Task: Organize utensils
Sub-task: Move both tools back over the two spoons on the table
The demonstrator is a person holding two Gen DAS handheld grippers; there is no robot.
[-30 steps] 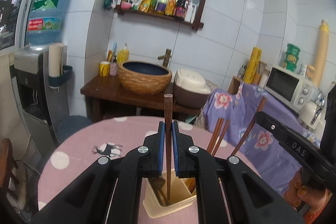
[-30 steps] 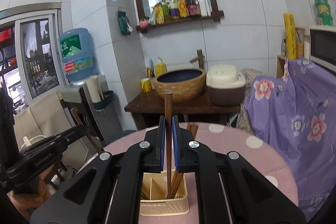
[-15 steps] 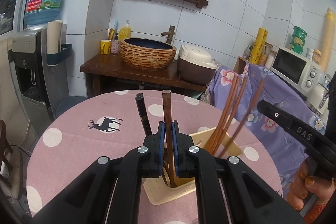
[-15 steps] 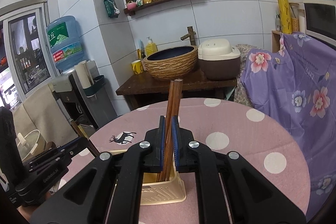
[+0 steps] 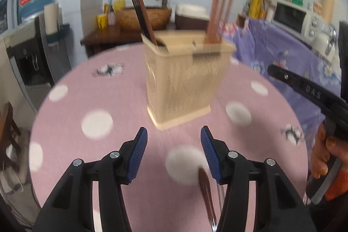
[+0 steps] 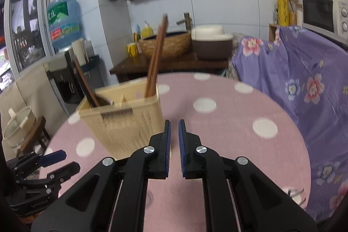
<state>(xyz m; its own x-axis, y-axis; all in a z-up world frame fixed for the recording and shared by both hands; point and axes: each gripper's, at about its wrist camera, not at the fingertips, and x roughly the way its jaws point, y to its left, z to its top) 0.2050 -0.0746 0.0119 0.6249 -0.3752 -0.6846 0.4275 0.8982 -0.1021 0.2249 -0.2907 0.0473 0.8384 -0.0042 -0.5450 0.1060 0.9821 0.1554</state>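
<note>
The beige holder (image 5: pixel 182 77) stands on the pink dotted table (image 5: pixel 91 101), just beyond both grippers, with dark chopsticks (image 5: pixel 141 14) leaning in its left compartment and a reddish bundle (image 5: pixel 217 16) in its right. The left gripper (image 5: pixel 171 145) has its jaws opening, nothing pressed between the blue pads; a brown chopstick (image 5: pixel 205 190) lies on the table close under the right-hand finger, low in the left wrist view. The right gripper (image 6: pixel 174 140) has its jaws nearly together with only a thin gap, and nothing is visible in that gap; it sits just beside the holder's near corner.

The next pick looks like that loose chopstick. To do it well, widen the left jaws fully, tilt the tips down so one pad goes on each side of the stick, and close near its middle so it does not swing. Keep the right gripper off the holder's wall, since a light plastic holder would probably slide or tip if nudged
</note>
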